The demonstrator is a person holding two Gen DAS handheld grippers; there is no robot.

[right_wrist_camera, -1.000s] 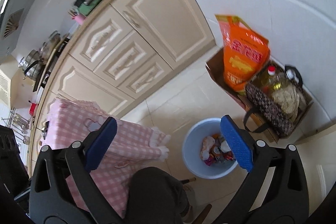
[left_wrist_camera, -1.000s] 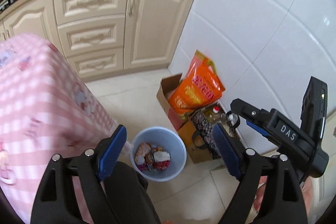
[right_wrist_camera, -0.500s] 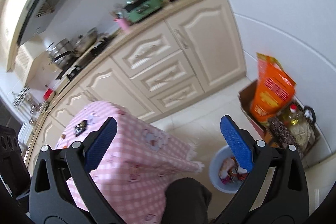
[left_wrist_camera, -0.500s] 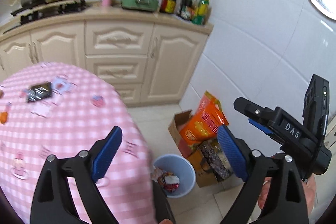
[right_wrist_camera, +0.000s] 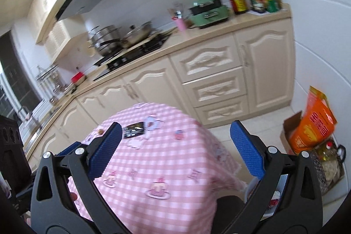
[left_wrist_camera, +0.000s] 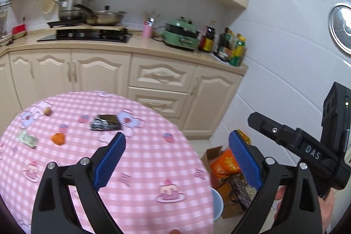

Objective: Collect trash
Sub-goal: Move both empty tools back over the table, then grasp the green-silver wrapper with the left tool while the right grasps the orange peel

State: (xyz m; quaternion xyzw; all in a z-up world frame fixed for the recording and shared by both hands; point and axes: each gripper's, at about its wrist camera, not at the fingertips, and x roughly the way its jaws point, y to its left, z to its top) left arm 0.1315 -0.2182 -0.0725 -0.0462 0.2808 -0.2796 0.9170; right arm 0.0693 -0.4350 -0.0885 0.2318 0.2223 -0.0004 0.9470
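Note:
A round table with a pink checked cloth (left_wrist_camera: pixel 142 168) carries the trash: a black wrapper (left_wrist_camera: pixel 105 122), an orange scrap (left_wrist_camera: pixel 58 138), a pale green wrapper (left_wrist_camera: pixel 27 138) and a small brown bit (left_wrist_camera: pixel 47 111). My left gripper (left_wrist_camera: pixel 176 139) hovers open over the near right part of the table, with nothing between its blue pads. My right gripper (right_wrist_camera: pixel 175 127) is also open and empty above the table; the black wrapper (right_wrist_camera: pixel 133 132) lies beyond its left finger. The blue bin (left_wrist_camera: pixel 217 203) peeks out on the floor under the table's right edge.
A cream counter (left_wrist_camera: pixel 131 47) runs behind the table with a stove, pots, a green appliance (left_wrist_camera: pixel 181 36) and bottles. On the floor by the white tiled wall stands a cardboard box with an orange bag (right_wrist_camera: pixel 313 126) and a patterned bag. A dark trouser leg (right_wrist_camera: pixel 228 207) shows below.
Both grippers have risen and tilted up from the floor bin to the tabletop. The bin has slid to the bottom of both views. Both stay open and empty.

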